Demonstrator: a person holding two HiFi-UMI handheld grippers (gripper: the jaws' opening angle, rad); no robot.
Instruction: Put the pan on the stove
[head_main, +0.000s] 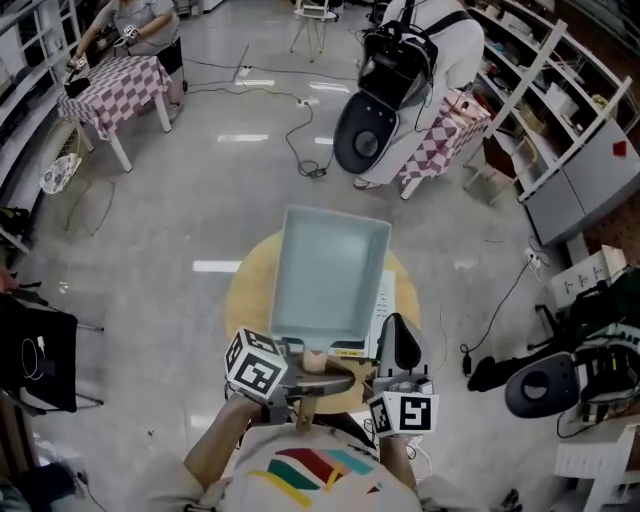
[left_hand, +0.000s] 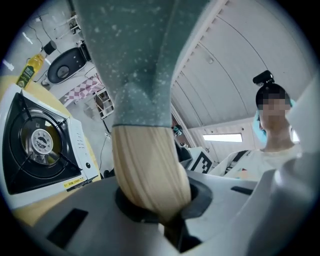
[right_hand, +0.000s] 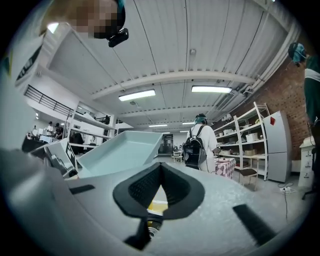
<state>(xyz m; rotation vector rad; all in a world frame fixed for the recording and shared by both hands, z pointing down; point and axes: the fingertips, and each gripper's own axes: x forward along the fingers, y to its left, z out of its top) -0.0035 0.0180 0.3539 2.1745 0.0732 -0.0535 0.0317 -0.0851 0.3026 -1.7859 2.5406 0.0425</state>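
Firmly, the left gripper (left_hand: 156, 202) pinched the pan's wooden handle (left_hand: 147, 167), jaws clamped on it. The right gripper (right_hand: 160, 192) had its jaws pressed together, empty. The square teal pan (head_main: 330, 275) hung above the stove (left_hand: 42, 145) on the round yellow table (head_main: 245, 292).

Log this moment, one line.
left tongs: shut on wooden handle of pale-teal square pan | right tongs: shut, empty | pan: aloft, not yet on white gas stove
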